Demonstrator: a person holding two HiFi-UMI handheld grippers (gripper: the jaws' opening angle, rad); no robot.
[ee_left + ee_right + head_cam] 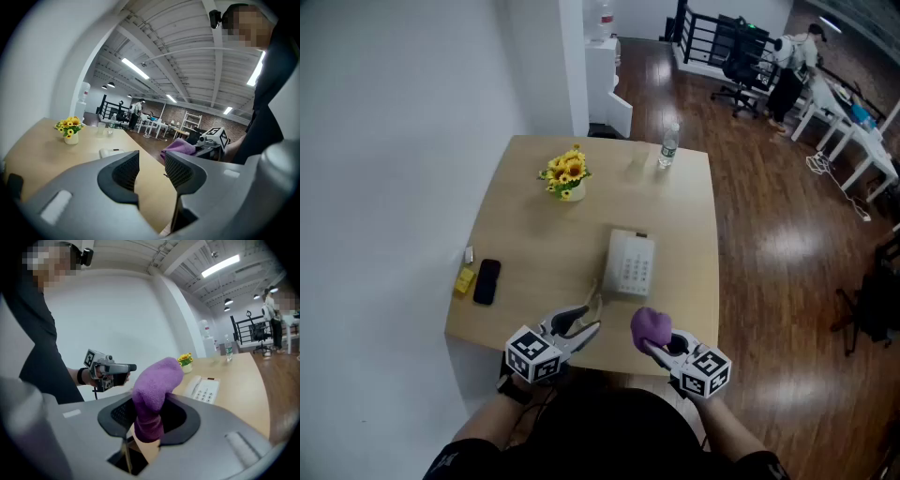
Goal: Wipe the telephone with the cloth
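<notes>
A white telephone lies flat near the middle of the wooden table; it also shows small in the left gripper view and in the right gripper view. My right gripper hovers at the table's front edge, shut on a purple cloth that stands up between its jaws. My left gripper is beside it to the left, open, with nothing between its pads. Both grippers are short of the telephone, on its near side.
A pot of yellow flowers, a glass and a water bottle stand at the table's far side. A black phone and a small yellow object lie at the left edge. Desks, chairs and a person are beyond.
</notes>
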